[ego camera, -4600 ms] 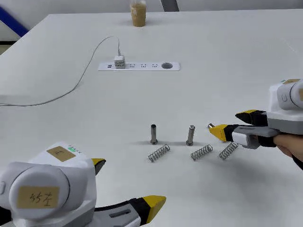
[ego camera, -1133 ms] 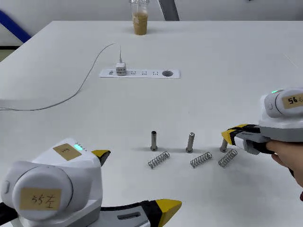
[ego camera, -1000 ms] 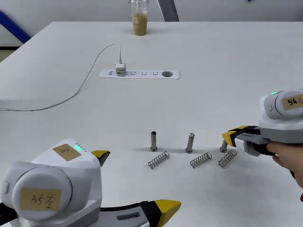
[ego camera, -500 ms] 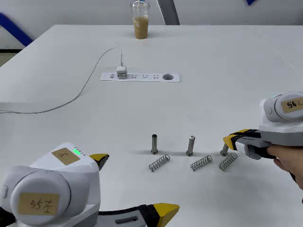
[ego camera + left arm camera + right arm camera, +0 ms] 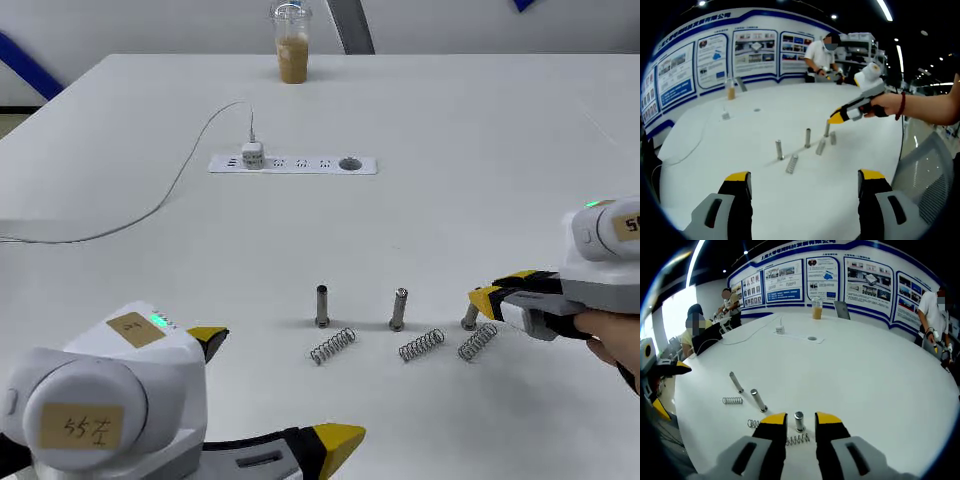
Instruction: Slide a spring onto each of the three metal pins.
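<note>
Three metal pins stand upright in a row on the white table: left pin (image 5: 322,305), middle pin (image 5: 399,308), right pin (image 5: 470,317). A spring lies just in front of each: left spring (image 5: 333,346), middle spring (image 5: 422,345), right spring (image 5: 478,341). My right gripper (image 5: 490,296) is open, its yellow tips just right of the right pin. In the right gripper view that right pin (image 5: 799,421) stands in the gap between the jaws, touching neither. My left gripper (image 5: 275,395) hangs wide open at the near left with nothing in it, well short of the left pin (image 5: 779,149).
A white power strip (image 5: 293,163) with a plugged charger (image 5: 251,154) and a cable (image 5: 170,185) lies further back. A cup of brown drink (image 5: 291,30) stands at the far edge. People sit and stand beyond the table (image 5: 695,322).
The third pin, held tilted at the right gripper's tip 4.6 s ago, now stands on the table beside the right spring, let go. Over the last second little has moved.
</note>
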Demonstrator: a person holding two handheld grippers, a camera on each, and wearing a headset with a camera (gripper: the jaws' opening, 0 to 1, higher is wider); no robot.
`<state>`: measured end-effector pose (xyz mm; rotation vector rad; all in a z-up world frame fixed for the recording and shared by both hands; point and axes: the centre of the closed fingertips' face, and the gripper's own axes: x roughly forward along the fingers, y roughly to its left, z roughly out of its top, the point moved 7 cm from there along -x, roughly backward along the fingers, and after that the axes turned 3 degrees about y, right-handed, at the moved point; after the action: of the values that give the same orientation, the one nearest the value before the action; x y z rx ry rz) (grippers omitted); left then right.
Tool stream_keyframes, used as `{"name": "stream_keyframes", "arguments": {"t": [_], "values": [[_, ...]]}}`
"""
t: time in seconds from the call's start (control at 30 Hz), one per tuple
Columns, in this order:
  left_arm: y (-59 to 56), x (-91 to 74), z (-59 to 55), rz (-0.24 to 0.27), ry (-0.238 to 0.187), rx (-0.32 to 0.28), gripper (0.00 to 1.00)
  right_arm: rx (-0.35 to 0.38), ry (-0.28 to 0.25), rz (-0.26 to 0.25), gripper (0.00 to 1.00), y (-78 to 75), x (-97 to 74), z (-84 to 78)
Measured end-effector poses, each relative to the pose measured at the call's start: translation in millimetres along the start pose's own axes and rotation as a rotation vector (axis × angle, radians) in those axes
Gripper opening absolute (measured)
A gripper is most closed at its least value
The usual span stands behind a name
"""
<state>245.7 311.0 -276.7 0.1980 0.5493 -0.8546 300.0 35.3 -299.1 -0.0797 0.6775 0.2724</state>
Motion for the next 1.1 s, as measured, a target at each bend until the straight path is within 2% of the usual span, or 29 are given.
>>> {"name": "stream_keyframes", "arguments": {"t": [0.47,0.83,1.1], "values": [[11.8,14.1,4.0,0.000,0.026,0.038,0.79,-0.025,-0.057,0.078,0.41,8.4,-19.9,-0.5],[21.6,30.0,6.4,-0.018,0.042,0.064,0.67,-0.025,-0.081,0.137,0.56,12.7,-29.1,-12.4],[27.0,46.6,4.3,-0.034,0.069,0.074,0.57,-0.037,-0.092,0.185,0.61,14.3,-32.6,-24.7]]}}
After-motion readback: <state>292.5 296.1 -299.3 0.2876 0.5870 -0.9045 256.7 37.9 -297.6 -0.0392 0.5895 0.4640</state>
